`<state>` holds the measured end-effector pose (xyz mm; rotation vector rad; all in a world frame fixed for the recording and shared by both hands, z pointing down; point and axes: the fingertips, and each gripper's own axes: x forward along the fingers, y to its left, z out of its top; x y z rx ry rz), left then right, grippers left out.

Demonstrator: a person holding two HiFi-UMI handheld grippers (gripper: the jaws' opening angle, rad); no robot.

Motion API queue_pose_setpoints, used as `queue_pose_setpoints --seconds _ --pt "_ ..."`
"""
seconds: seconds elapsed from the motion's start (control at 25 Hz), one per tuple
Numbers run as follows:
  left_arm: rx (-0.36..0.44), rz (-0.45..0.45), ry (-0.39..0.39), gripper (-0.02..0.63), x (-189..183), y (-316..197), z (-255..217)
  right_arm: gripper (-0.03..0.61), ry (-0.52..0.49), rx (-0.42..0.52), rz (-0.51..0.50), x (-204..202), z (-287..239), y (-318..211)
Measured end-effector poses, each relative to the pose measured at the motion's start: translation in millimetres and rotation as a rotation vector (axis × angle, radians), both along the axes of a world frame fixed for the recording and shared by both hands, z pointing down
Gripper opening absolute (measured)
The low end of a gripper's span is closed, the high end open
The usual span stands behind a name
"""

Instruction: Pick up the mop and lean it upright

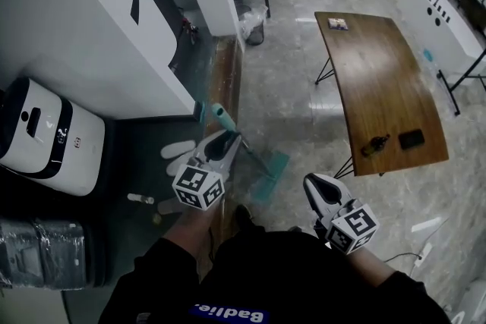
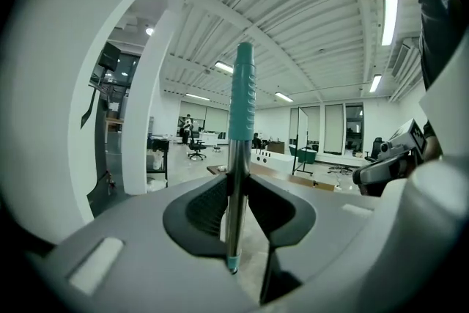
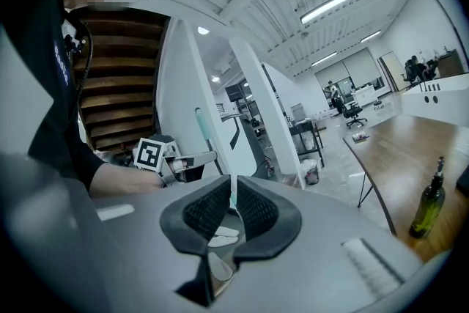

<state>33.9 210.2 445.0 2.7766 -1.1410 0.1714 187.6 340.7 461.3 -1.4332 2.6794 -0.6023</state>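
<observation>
The left tool (image 1: 230,136) was clamped on the mop (image 1: 222,116). In the left gripper view, both pads of this tool (image 2: 236,188) pressed against the metal shaft of the mop (image 2: 240,99) from either side. The teal grip section rose above the pads, and a short teal-tipped length of shaft showed below them.

In the head view, the shaft ran from the teal grip down and to the right to the flat teal mop head (image 1: 269,174). The head sat low at the floor (image 1: 288,102), just ahead of the person's feet. Contact between head and floor could not be confirmed. The shaft was tilted, not vertical.

The right tool (image 1: 312,181) was held to the right of the mop, apart from it. In the right gripper view, the jaws of this tool (image 3: 233,190) were pressed together except for a thin slit, with nothing gripped. The same view showed the left tool (image 3: 179,160) and the mop (image 3: 201,130) in the background.

A wooden worktop (image 1: 380,80) stood to the right and carried a bottle (image 1: 376,144).
</observation>
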Motion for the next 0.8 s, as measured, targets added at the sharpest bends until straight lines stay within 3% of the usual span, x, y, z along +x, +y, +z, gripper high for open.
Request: queue_pose_setpoints --seconds 0.32,0.8 --pt "0.030 0.134 0.033 0.109 9.1 -33.5 -19.8 0.044 0.021 0.045 0.098 -18.2 -25.1 -35.8" --pt "0.057 0.289 0.064 0.109 -4.5 -82.4 -33.6 0.044 0.064 0.031 0.219 -62.5 -28.7 -77.2"
